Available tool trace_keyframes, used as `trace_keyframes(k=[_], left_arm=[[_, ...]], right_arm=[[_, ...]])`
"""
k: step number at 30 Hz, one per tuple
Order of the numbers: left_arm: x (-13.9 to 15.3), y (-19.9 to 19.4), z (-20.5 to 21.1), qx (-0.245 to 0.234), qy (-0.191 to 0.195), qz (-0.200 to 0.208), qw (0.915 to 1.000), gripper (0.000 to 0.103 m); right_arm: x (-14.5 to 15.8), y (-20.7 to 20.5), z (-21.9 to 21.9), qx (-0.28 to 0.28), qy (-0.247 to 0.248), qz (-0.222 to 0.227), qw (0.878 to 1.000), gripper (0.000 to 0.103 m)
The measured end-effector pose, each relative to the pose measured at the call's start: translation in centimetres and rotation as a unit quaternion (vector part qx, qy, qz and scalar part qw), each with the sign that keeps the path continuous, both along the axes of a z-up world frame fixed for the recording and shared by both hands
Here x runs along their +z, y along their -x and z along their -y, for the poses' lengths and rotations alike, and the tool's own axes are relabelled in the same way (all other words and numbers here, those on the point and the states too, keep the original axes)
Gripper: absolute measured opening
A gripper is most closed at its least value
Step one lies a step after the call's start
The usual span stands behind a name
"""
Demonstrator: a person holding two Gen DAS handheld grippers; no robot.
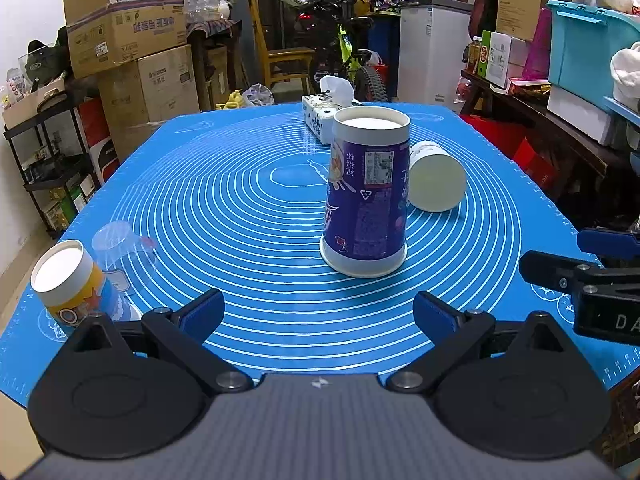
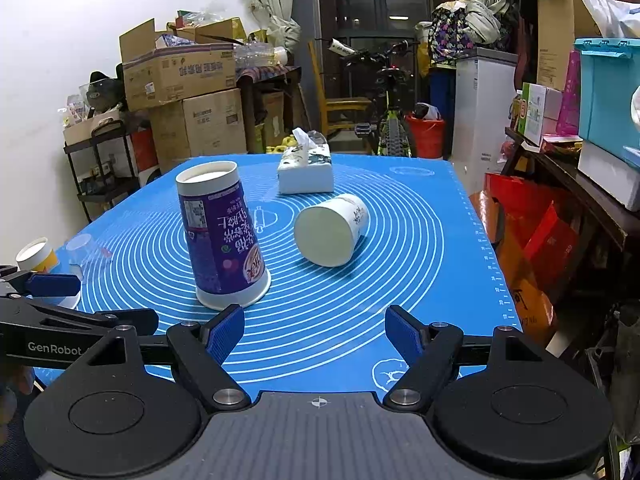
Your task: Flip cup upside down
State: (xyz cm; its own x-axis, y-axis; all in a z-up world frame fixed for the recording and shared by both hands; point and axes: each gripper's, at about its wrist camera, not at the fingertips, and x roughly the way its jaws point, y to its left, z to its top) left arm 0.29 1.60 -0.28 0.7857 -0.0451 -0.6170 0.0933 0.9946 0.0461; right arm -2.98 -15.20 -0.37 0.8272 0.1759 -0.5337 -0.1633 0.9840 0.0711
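Your purple cup (image 1: 366, 194) stands at the centre of the left wrist frame, long axis vertical, wide mouth down on the blue surface (image 1: 248, 216) and its base up. A white cup (image 2: 332, 232) lies on its side just right of it. Your left gripper (image 1: 318, 314) and right gripper (image 2: 316, 334) have their fingers spread, holding nothing.

The white cup (image 1: 436, 178), right of centre in the left wrist view, is partly hidden behind the purple cup (image 1: 366, 196). At lower left, the yellow cup (image 1: 68, 280) loses its base behind the left gripper (image 1: 318, 314). The right gripper (image 1: 592, 280) is cut off by the right edge.
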Motion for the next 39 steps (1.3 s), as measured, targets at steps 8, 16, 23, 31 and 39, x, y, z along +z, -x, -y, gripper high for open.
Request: trace_keyframes(k=[8,16,23,31,39], left_arm=[[-0.18,-0.02,-0.01,0.000,0.000,-0.003,1.0000,0.100],[-0.30,-0.04,0.03,-0.001,-0.001,-0.004,1.0000,0.100],[-0.45,-0.10,0.09,-0.002,-0.002,-0.005,1.0000,0.100],[-0.62,-0.21,0.06,-0.002,-0.004,-0.007,1.0000,0.100],[-0.66,-0.23,0.03,-0.002,-0.005,-0.006,1.0000,0.100]], right_arm=[[-0.14,-0.17,0.08,-0.002,-0.001,-0.006,1.000,0.081],[-0.44,-0.12,0.23,-0.004,0.000,-0.010,1.000,0.081],[-0.53,-0.29,0.35,-0.006,-0.001,-0.014,1.000,0.081],[-0.55,-0.33,0.39,-0.006,-0.001,-0.015,1.000,0.081],[-0.75,-0.35,0.60,-0.011,-0.002,-0.016,1.000,0.081]])
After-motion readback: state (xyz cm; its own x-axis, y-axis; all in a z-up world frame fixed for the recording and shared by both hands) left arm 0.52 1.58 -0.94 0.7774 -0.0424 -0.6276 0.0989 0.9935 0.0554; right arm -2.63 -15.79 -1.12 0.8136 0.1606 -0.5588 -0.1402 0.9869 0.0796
